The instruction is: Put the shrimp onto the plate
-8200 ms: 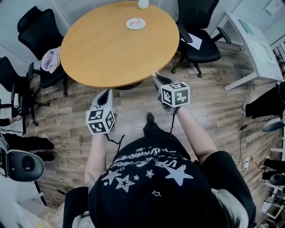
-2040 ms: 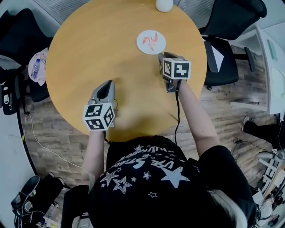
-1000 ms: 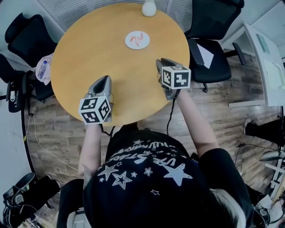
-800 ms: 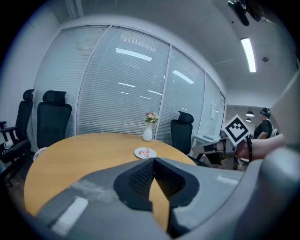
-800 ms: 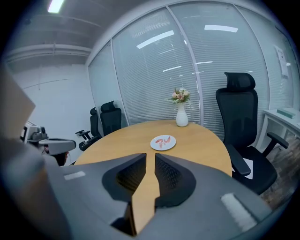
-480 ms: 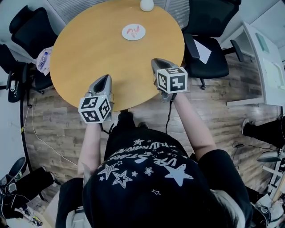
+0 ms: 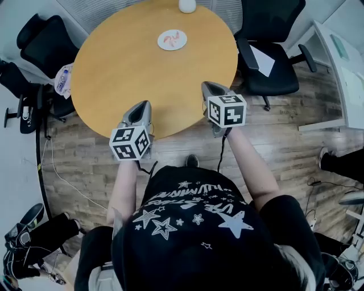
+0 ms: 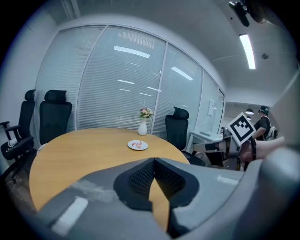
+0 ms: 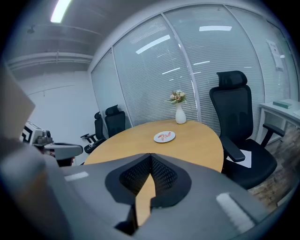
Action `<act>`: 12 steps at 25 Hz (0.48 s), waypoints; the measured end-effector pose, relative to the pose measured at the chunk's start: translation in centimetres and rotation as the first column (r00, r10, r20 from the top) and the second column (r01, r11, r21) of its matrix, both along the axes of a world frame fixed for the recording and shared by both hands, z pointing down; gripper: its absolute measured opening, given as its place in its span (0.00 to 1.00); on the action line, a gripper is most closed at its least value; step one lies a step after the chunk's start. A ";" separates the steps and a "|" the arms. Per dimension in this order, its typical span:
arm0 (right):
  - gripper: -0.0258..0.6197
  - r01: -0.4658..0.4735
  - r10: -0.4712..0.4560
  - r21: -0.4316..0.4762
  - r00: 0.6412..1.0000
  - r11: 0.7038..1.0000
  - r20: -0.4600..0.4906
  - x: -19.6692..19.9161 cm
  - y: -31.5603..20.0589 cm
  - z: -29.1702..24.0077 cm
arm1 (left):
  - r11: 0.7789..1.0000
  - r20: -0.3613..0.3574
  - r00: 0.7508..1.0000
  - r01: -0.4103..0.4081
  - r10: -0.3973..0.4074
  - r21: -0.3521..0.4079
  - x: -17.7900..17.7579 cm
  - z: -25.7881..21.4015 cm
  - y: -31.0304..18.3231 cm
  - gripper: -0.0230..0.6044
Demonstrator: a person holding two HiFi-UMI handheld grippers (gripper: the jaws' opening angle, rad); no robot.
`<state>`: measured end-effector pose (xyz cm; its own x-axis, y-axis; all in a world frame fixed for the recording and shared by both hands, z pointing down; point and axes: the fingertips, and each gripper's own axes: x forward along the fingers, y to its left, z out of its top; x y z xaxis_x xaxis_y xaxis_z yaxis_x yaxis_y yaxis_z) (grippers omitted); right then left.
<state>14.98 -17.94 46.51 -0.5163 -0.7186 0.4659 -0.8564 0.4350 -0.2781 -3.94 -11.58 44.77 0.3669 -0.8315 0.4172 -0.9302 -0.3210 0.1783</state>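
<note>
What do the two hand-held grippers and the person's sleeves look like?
The left gripper and right gripper: grey tapered shells, black textured pads, each with a white cube of black square markers. A black cable trails from the right one. Short black sleeves, white-star T-shirt.

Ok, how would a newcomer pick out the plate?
Find the round wooden table ringed by black chairs. On its far side, near the white vase, lies a small white plate, the only flat dish, carrying pink shrimp.
</note>
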 end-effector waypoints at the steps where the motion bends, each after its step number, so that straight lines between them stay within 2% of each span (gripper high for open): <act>1: 0.04 -0.002 0.002 0.001 1.000 1.000 0.001 0.1 0.2 0.0 | 1.000 -0.002 1.000 -0.004 0.004 -0.001 0.2 0.1 0.1 0.04; 6: 0.04 0.055 -0.055 0.015 0.998 0.998 -0.006 -1.5 1.5 -0.1 | 1.000 -0.002 1.000 -0.013 0.013 -0.001 0.0 0.0 0.9 0.04; 12: 0.04 0.110 -0.110 0.013 0.994 0.994 -0.024 -4.3 3.5 -0.5 | 1.000 -0.007 1.000 -0.004 0.004 0.006 -2.1 -0.4 2.5 0.04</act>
